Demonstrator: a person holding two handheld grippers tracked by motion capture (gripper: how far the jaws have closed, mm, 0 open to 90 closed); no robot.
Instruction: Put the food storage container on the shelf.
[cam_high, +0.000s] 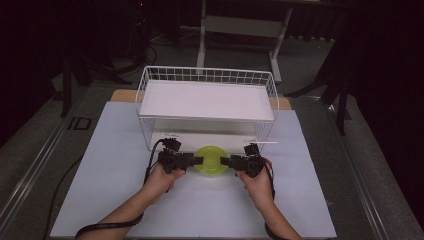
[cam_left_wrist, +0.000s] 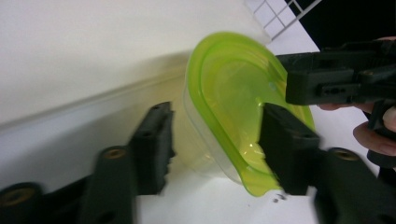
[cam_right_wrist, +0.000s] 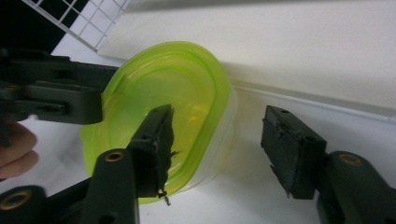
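In the middle of the frame, just below the wire basket (cam_high: 150, 100), the green bowl (cam_high: 210, 160) sits between your left gripper (cam_high: 196, 160) and right gripper (cam_high: 223, 161), both open, straddling opposite rims, equally near.

Black grippers (cam_high: 200, 160) (brass-coloured screws), trailing cables (cam_high: 111, 224)

Left gripper (cam_high: 199, 160) and right gripper (cam_high: 224, 161) jaw tips overlap green bowl (cam_high: 210, 160) rim in high view; contact too small to resolve.
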